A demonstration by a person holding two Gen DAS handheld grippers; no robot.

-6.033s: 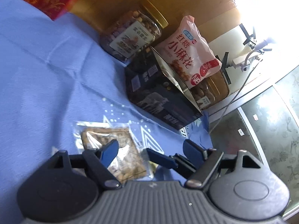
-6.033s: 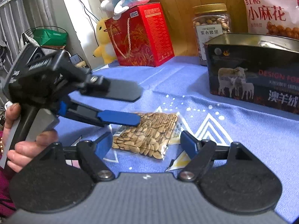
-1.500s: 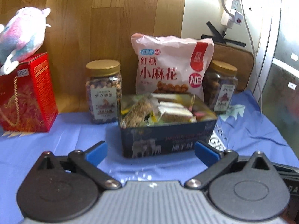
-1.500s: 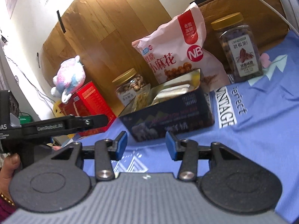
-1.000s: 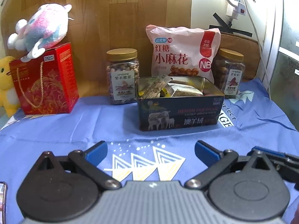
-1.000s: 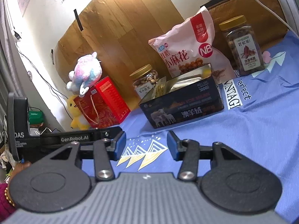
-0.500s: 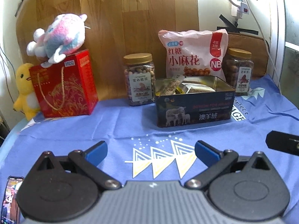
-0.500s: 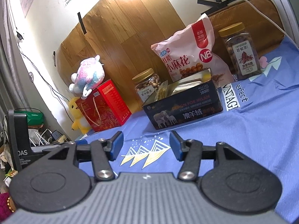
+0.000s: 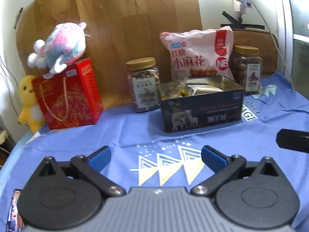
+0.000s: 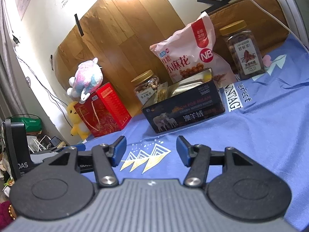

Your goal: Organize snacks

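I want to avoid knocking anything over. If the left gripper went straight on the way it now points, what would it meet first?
Probably the blue cloth, since the open, empty left gripper tilts downward. Nothing lies on the cloth before the dark tin of snacks, the next thing in line, a little to the right. Depth is hard to judge.

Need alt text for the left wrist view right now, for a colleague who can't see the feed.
An open dark tin packed with snack packets sits mid-table on a blue cloth, beyond the empty, open left tongs. Behind it stand two jars and a pink bag; a red box topped by a plush toy is at the left.
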